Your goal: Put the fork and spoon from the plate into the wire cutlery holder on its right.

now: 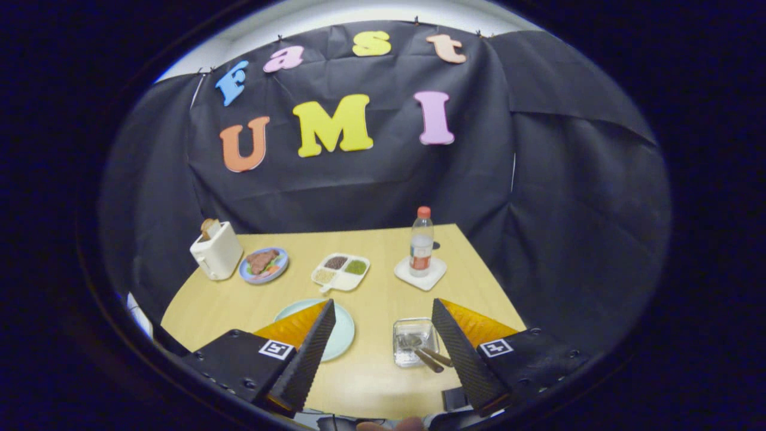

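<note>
On the wooden table (383, 383), a toaster (216, 251) sits far left, the pale plate (344, 335) lies partly behind one finger, the gripper (383, 317) hangs spread wide with nothing held, and the fork and spoon (428, 354) rest in the cutlery holder (413, 341) between its fingers.

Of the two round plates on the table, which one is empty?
The pale green plate, partly behind one finger of the open gripper, is empty. The blue plate beside the toaster carries food.
</note>
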Demonstrator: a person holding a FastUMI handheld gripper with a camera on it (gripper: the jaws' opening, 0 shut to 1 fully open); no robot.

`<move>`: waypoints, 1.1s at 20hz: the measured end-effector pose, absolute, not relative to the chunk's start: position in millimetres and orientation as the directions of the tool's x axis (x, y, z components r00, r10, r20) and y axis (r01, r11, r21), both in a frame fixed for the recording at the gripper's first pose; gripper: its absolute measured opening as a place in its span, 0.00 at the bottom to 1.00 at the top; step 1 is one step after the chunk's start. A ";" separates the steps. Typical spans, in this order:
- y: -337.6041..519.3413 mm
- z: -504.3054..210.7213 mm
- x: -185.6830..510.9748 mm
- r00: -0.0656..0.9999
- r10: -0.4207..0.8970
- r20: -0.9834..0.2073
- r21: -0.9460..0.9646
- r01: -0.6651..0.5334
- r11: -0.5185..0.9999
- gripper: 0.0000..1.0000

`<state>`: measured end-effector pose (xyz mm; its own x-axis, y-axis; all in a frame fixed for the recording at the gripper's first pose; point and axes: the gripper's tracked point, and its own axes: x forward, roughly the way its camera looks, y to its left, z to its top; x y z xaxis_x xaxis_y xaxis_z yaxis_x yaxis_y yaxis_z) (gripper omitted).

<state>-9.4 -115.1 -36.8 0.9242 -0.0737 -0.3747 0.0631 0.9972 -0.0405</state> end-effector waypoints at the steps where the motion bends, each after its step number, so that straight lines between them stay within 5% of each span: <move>1: -108.0 -30.0 -10.7 0.944 -0.073 -0.320 -0.037 0.065 0.997 0.96; 6: -64.6 -10.7 -24.1 0.994 -0.054 -0.100 -0.011 0.054 0.998 0.96; 12: 0.7 -8.8 -15.1 0.997 0.020 -0.074 0.040 -0.017 0.999 0.96; 22: 17.5 20.9 -22.8 0.987 0.005 0.159 -0.094 0.010 0.996 0.95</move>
